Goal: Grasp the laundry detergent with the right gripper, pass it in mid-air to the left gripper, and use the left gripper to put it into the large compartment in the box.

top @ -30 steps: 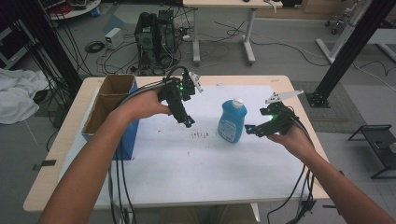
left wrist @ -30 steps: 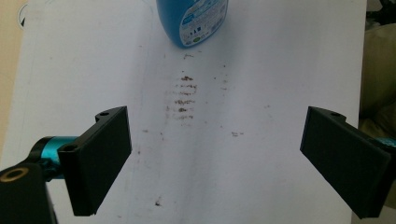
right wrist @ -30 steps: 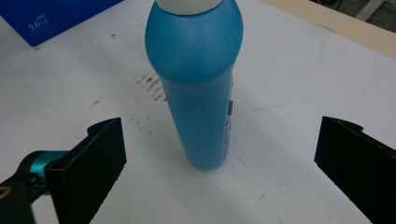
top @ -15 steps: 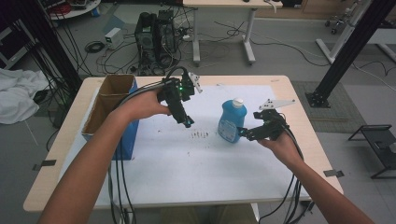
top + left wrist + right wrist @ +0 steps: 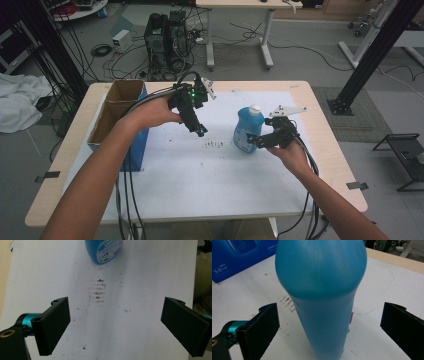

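Note:
A blue bottle [image 5: 247, 131] with a white cap stands upright on the white sheet [image 5: 210, 175] right of centre. My right gripper [image 5: 256, 142] is at its right side, low down. In the right gripper view the bottle [image 5: 322, 290] stands between the jaws of the right gripper [image 5: 329, 325], which are open and clear of it on both sides. My left gripper [image 5: 200, 131] hangs over the sheet left of the bottle, tilted down. The left gripper [image 5: 115, 322] is open and holds nothing, and the bottle's base [image 5: 103, 250] lies ahead of it.
Small brown marks [image 5: 215, 144] dot the sheet between the grippers, and the left gripper view has these marks [image 5: 98, 290] too. An open cardboard box [image 5: 117, 117] with a blue side [image 5: 242, 255] stands at the table's left. Cables trail from both grippers toward the near edge.
My right gripper has moved left toward the bottle, and its open jaws now stand on either side of it. The left gripper and the bottle have stayed put.

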{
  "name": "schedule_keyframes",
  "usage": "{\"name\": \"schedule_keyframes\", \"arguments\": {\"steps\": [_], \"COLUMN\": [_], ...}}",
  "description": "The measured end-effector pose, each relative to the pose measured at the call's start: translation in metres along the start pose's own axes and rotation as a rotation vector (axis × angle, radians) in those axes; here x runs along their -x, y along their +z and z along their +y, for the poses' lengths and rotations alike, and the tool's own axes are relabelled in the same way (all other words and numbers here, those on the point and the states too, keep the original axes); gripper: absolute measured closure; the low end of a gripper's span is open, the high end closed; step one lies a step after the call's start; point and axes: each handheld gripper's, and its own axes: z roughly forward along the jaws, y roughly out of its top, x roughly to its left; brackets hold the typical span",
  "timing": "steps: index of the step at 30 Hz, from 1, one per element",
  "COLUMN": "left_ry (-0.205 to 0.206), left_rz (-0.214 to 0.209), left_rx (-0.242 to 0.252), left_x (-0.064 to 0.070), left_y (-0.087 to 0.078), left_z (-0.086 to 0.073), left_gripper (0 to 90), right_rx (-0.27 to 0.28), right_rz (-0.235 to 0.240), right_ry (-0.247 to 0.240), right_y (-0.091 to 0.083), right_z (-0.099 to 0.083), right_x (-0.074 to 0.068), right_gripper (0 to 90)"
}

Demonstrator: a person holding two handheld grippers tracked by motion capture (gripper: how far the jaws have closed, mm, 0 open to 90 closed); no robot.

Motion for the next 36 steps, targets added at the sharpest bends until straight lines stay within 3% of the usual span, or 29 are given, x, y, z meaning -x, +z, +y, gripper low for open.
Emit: {"name": "schedule_keyframes", "arguments": {"steps": [1, 2, 6, 8, 12, 14, 17, 18, 21, 23, 24, 33, 34, 36], "left_ry": [0.001, 0.0, -0.001, -0.025, -0.004, -0.026, -0.004, -0.005, -0.008, -0.011, -0.011, -0.01, -0.01, -0.008], "left_rz": [0.0, -0.002, -0.005, -0.003, -0.001, 0.001, -0.002, -0.001, -0.004, -0.004, -0.002, -0.004, -0.004, -0.004], "left_rx": [-0.003, -0.001, -0.005, 0.026, 0.001, 0.025, 0.007, 0.008, 0.005, 0.01, 0.011, 0.01, 0.01, 0.01], "left_x": [0.0, 0.0, 0.0, 0.001, -0.001, 0.001, -0.001, -0.001, -0.001, -0.001, -0.001, -0.001, -0.001, -0.001], "left_y": [0.0, 0.0, 0.0, 0.002, 0.0, 0.002, 0.002, 0.002, 0.001, 0.002, 0.002, 0.001, 0.001, 0.001], "left_z": [0.0, 0.0, 0.0, -0.002, -0.002, -0.003, -0.002, -0.002, -0.003, -0.003, -0.003, -0.003, -0.003, -0.003], "left_gripper": [8.8, 8.8, 8.8, 8.8, 8.8, 8.8, 8.8, 8.8, 8.8, 8.8, 8.8, 8.8, 8.8, 8.8], "right_rx": [0.007, 0.018, 0.035, 0.042, 0.048, 0.056, 0.06, 0.058, 0.083, 0.074, 0.094, 0.09, 0.096, 0.105], "right_rz": [0.003, 0.008, 0.001, 0.001, 0.008, -0.004, -0.004, 0.0, -0.014, -0.007, -0.018, -0.017, -0.03, -0.031], "right_ry": [-0.016, 0.017, -0.026, -0.032, -0.04, -0.048, -0.039, -0.009, -0.029, -0.007, -0.031, -0.021, -0.041, -0.021], "right_y": [0.001, 0.003, 0.008, 0.01, 0.013, 0.016, 0.019, 0.019, 0.022, 0.022, 0.024, 0.029, 0.03, 0.031], "right_z": [0.0, 0.0, -0.001, -0.002, -0.002, -0.003, -0.003, -0.003, -0.003, -0.004, -0.004, -0.007, -0.007, -0.007], "right_x": [0.001, -0.001, 0.001, 0.001, 0.0, 0.001, 0.001, -0.001, -0.001, -0.003, -0.001, -0.002, -0.001, -0.003], "right_gripper": [1.0, 1.0, 1.0, 1.0, 1.1, 1.1, 1.1, 1.1, 1.1, 1.1, 1.2, 3.0, 3.1, 4.4]}}
